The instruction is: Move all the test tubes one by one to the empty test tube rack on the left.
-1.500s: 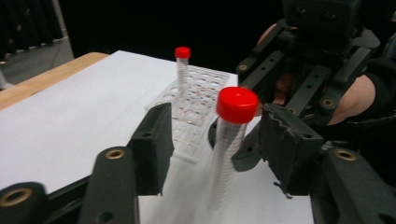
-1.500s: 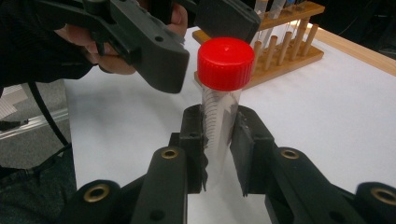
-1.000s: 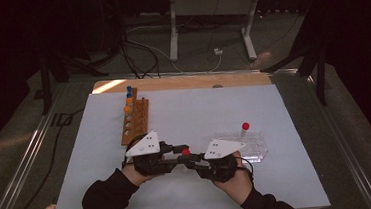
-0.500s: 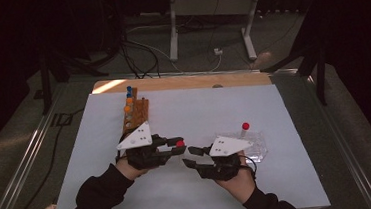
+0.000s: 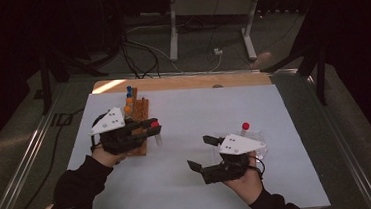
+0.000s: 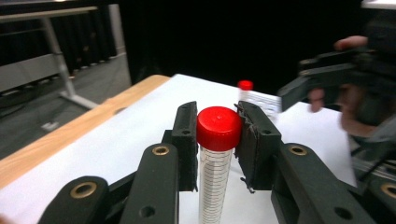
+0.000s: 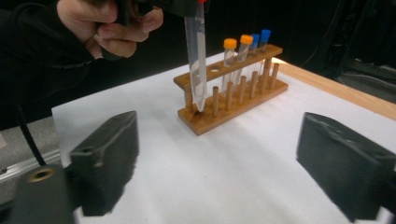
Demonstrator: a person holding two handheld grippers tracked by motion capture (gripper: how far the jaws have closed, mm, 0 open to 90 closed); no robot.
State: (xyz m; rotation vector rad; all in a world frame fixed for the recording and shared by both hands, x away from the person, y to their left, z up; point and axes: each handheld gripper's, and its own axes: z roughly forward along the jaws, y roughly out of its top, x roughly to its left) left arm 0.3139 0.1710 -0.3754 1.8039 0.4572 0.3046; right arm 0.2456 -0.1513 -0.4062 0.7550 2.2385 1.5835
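Beneath both my grippers: white table sheet (image 5: pixel 186 134), with a bare wooden strip (image 5: pixel 191 81) along its far edge.

Wooden tube rack (image 7: pixel 232 93), just past my left gripper, well ahead of my right one; two orange-capped tubes (image 7: pixel 236 58) and two blue-capped tubes (image 7: pixel 260 44) stand upright in its far holes, near holes vacant.

Clear plastic tray (image 5: pixel 256 141), under and beside my right gripper, one red-capped tube (image 5: pixel 245 128) upright at its far side.

Left gripper (image 6: pixel 218 128): jaws narrow, clamped on the cap of the red-capped test tube (image 6: pixel 215 154). That tube hangs upright from my jaws, its tip at the near end of the rack, over or just touching the base; I cannot tell which.

Right gripper (image 5: pixel 200 153): jaws have just been opening and stand wide, nothing between them, pointed across the sheet toward the rack.
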